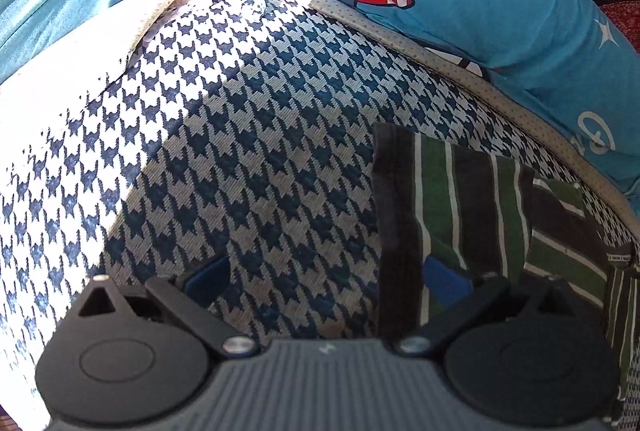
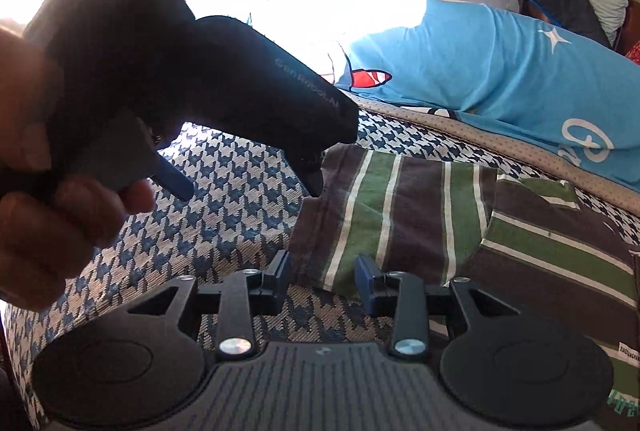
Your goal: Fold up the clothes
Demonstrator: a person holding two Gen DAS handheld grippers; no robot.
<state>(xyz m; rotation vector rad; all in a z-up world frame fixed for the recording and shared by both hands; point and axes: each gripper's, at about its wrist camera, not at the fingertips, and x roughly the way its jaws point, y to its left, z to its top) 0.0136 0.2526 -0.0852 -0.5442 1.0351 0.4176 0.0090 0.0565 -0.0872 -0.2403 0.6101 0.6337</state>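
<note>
A dark brown and green striped garment lies partly folded on a navy-and-white houndstooth cover. In the left wrist view the garment lies at the lower right. My left gripper is open wide just above the cloth, its right finger over the garment's left edge. It also shows in the right wrist view, held by a hand, its tip at the garment's upper left corner. My right gripper is open and empty, straddling the garment's near left corner.
A blue printed quilt with a red rocket figure lies bunched along the far side of the cover. Grey dotted piping edges the cover. Strong sunlight washes out the far left.
</note>
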